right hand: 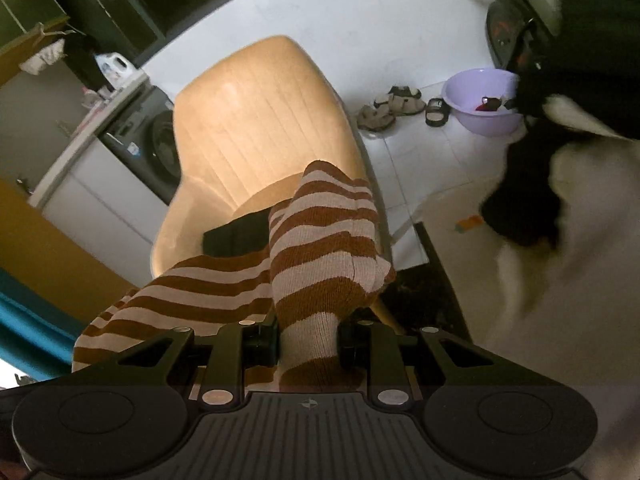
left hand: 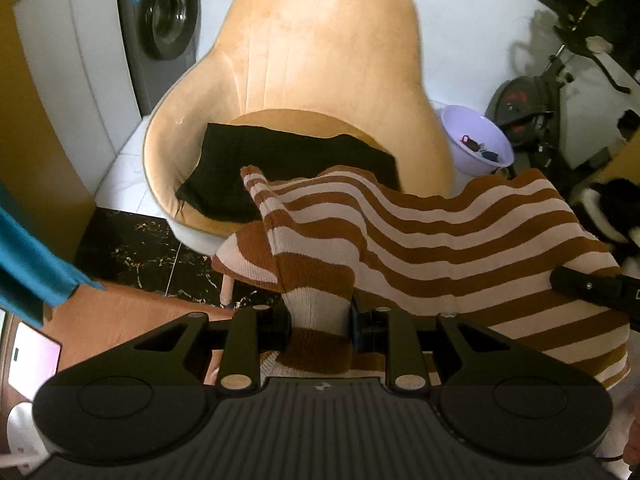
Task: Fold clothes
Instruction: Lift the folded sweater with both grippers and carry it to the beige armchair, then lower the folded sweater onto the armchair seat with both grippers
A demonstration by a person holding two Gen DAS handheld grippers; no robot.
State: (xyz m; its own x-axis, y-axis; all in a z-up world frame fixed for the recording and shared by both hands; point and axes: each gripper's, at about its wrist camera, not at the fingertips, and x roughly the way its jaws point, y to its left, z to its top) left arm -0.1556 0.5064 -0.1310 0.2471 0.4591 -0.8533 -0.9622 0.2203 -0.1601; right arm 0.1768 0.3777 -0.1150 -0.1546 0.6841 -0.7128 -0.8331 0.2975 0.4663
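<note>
Sweater (left hand: 420, 240), striped brown and cream, hangs in the air in front of the tan chair (left hand: 320, 60). The left claw (left hand: 320, 320) pinches one bunched part and the right claw (right hand: 308, 344) another. A folded black garment (left hand: 288, 160) lies on the chair seat.

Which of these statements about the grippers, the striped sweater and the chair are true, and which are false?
1. Both grippers are shut on the striped sweater. True: the left gripper and the right gripper each pinch its fabric.
2. A black garment lies on the chair seat. True.
3. The chair is blue. False: it is tan-orange.
4. The purple basin sits on the chair. False: it stands on the white floor beyond it.
5. The sweater lies folded on the seat. False: it is held up, unfolded.
</note>
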